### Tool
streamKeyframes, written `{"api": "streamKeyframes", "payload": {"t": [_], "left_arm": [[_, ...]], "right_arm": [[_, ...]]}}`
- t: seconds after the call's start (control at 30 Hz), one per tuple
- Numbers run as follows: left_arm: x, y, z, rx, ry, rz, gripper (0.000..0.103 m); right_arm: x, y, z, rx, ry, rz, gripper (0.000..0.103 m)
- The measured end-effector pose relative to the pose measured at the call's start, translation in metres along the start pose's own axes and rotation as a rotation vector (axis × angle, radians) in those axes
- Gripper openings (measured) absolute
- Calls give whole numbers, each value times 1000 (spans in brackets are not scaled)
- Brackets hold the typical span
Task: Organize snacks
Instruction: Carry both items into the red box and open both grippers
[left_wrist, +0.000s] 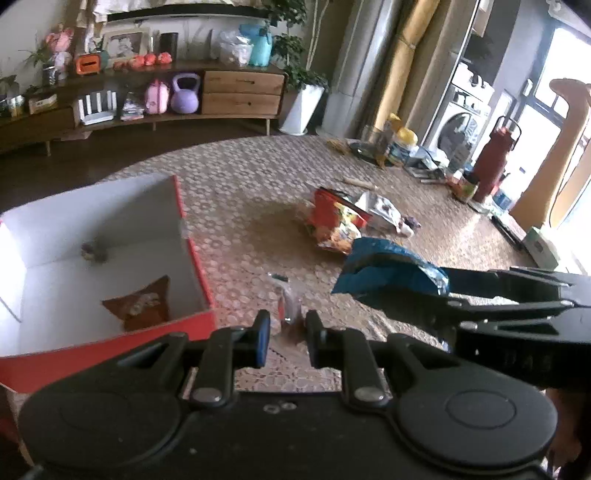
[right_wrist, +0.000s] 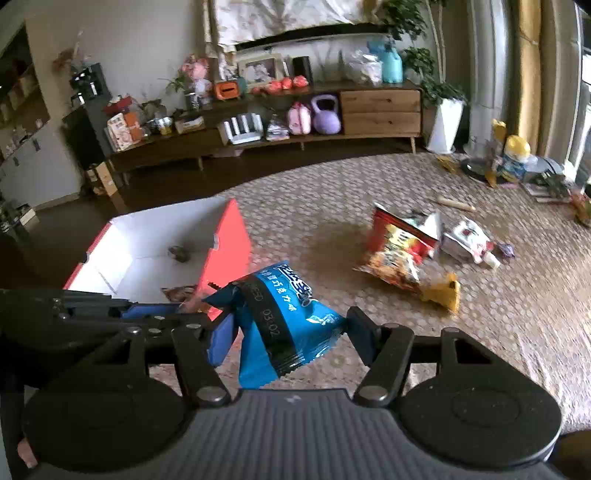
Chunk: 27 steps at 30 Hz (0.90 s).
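A red box with white inside (left_wrist: 192, 258) (right_wrist: 229, 240) stands on the patterned table and holds a brown snack packet (left_wrist: 142, 304) and a small candy (left_wrist: 94, 253). My right gripper (right_wrist: 291, 334) (left_wrist: 424, 295) is shut on a blue snack packet (right_wrist: 284, 317) (left_wrist: 391, 273), held above the table just right of the box. My left gripper (left_wrist: 284, 338) is narrowly open and low over a small clear wrapper (left_wrist: 288, 299) lying between its fingers. A red-orange chip bag (left_wrist: 336, 221) (right_wrist: 402, 254) and a white packet (left_wrist: 384, 210) (right_wrist: 467, 242) lie farther out.
Jars, a dark red flask (left_wrist: 493, 162) and clutter stand at the table's far right (right_wrist: 513, 158). A wooden stick (right_wrist: 456, 204) lies beyond the bags. A low wooden sideboard (left_wrist: 240, 92) runs along the back wall.
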<state>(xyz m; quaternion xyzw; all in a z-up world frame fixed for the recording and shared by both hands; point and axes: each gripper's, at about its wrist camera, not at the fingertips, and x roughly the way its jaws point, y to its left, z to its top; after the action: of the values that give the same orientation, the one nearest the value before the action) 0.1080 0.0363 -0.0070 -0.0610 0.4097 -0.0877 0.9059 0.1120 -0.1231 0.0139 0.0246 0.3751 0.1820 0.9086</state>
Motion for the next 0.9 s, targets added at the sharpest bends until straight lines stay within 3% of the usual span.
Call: {"api": "streamKeyframes", "payload": {"t": [0.4, 0.9], "left_arm": [[-35, 54, 12, -39, -44, 74, 18], [-41, 134, 25, -83, -47, 163, 18]], "right_arm": [[7, 63, 25, -54, -25, 58, 64], [61, 127, 44, -97, 15, 113, 64]]}}
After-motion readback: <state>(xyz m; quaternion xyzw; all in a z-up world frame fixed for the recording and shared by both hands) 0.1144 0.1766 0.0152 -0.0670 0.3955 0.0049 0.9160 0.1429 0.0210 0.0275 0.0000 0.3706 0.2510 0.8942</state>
